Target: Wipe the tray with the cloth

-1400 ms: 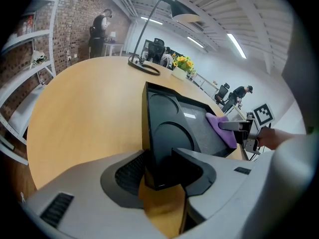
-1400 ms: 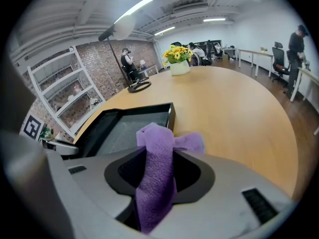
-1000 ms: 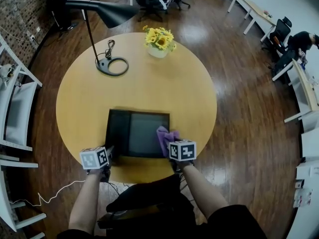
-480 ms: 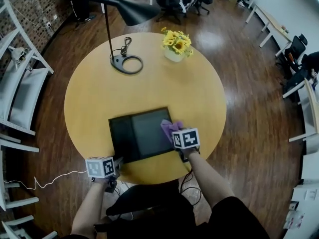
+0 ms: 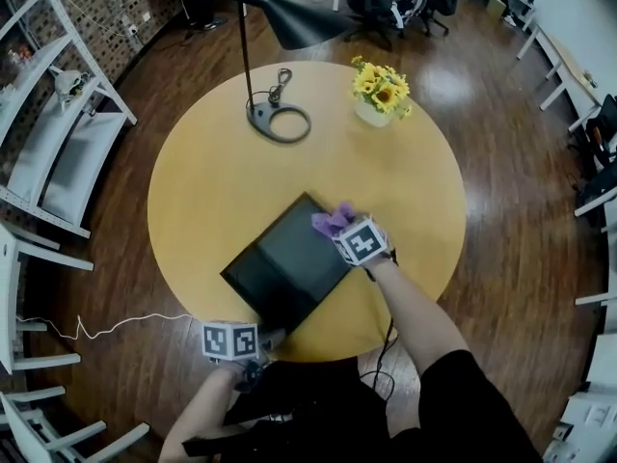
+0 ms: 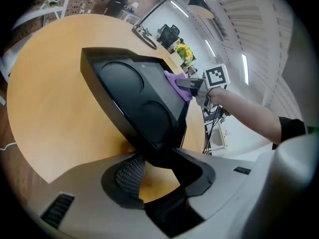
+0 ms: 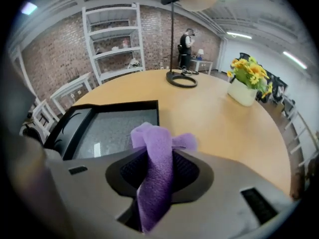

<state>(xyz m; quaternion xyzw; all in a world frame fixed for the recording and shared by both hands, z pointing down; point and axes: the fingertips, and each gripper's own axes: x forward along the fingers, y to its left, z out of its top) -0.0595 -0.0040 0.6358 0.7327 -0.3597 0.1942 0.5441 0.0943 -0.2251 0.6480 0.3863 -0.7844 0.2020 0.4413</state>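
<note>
Left tongs (image 6: 153,159) pinch the near corner of the black tray (image 5: 289,268), though their jaws have just been easing wider. I read that hold as an anchor, steadying the tray where it overhangs the table's (image 5: 212,172) front edge. Right tongs (image 7: 159,169), jaws just tightened, clamp the purple cloth (image 7: 155,143) at the tray's right-hand rim, its tuft bunched forward for scrubbing.

One round wooden table (image 5: 212,191); one black tray (image 5: 289,268); one purple cloth (image 5: 333,222); one black desk lamp (image 5: 299,22); one pot of yellow flowers (image 5: 381,90); two grippers: left gripper (image 5: 265,338), right gripper (image 5: 345,231).
</note>
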